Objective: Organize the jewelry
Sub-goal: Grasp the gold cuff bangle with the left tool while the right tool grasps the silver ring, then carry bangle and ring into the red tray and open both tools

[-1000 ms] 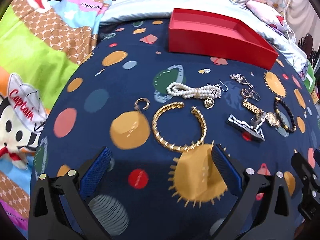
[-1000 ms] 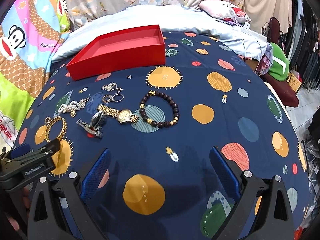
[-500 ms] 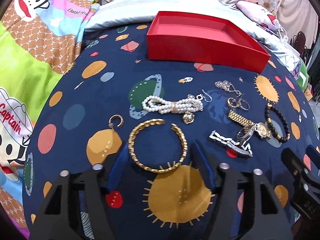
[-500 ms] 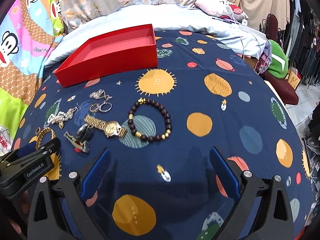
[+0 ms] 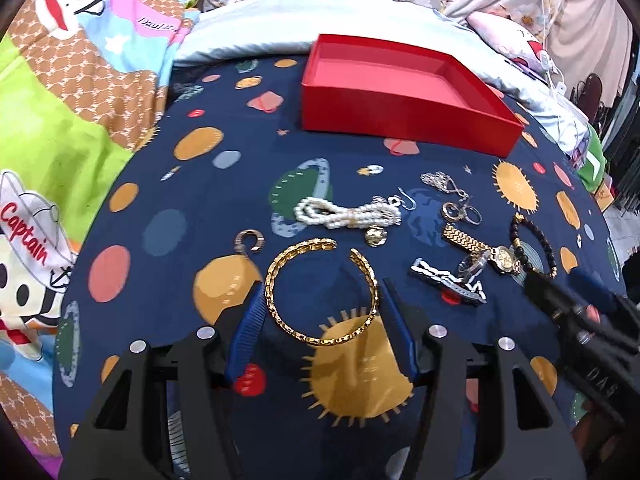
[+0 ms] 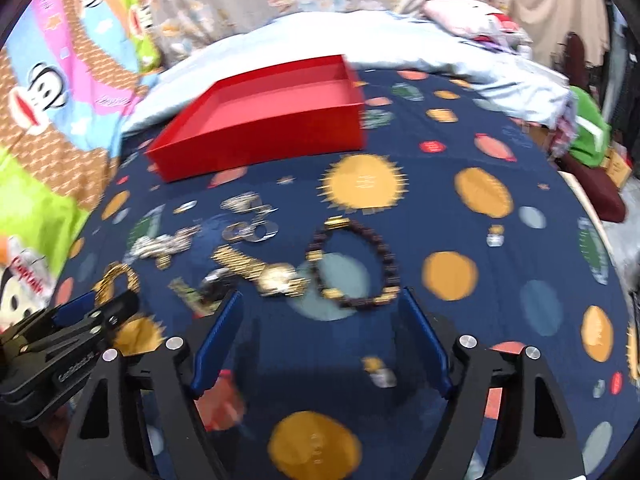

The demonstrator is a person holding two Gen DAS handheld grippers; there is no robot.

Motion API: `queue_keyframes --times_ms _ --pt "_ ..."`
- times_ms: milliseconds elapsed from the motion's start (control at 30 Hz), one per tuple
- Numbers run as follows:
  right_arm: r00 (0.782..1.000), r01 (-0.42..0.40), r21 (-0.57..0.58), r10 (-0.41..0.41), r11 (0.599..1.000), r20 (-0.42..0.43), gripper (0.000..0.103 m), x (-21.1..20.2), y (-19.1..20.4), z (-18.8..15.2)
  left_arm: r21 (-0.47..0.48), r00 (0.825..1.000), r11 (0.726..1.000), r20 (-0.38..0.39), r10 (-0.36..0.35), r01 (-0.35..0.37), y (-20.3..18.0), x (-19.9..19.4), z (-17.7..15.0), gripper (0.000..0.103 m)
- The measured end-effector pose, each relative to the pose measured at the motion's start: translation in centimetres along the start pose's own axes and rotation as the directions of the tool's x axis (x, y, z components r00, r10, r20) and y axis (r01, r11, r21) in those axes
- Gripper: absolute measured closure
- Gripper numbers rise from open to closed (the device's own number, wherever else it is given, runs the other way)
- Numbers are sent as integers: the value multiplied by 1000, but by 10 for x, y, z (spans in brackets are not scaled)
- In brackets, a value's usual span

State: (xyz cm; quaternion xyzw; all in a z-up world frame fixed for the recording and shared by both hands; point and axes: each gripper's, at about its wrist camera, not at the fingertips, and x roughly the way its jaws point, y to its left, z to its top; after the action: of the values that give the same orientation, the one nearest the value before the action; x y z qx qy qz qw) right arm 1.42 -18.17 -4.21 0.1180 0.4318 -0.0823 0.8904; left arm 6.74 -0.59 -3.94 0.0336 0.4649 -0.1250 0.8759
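Observation:
A gold open bangle lies on the dark blue planet-print cloth. My left gripper straddles it, and both blue pads rest against its sides. Ahead lie a pearl bracelet, a gold watch, a silver watch, silver rings and a small hoop earring. A dark beaded bracelet lies just ahead of my right gripper. Its jaws are closing, with the bracelet's near edge between the tips and untouched. An empty red box stands behind.
The cloth covers a rounded bed surface that falls away at the right edge. A cartoon-print blanket lies on the left and a pale blue quilt behind the box. The right wrist view is motion-blurred.
My left jaws narrowed from wide open onto the gold bangle and then held. The right gripper moved toward the beaded bracelet and its jaws started narrowing.

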Motion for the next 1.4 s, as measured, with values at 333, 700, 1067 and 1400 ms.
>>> queue_keyframes --times_ms 333,700,1067,1400 --pt "997 -66 -84 63 994 -40 41 24 45 -2 -45 999 998 13 43 -43 32 -11 -2 48" --pt "999 -39 -113 36 993 -23 73 36 55 4 -71 999 997 10 34 -33 45 -10 -1 48" --pt "994 -104 -39 103 994 -22 85 12 38 0 -68 1000 998 30 3 -1 41 -17 1 48" --pt "987 -135 -49 139 990 86 85 -19 19 61 0 992 998 110 -62 62 14 -25 51 48"
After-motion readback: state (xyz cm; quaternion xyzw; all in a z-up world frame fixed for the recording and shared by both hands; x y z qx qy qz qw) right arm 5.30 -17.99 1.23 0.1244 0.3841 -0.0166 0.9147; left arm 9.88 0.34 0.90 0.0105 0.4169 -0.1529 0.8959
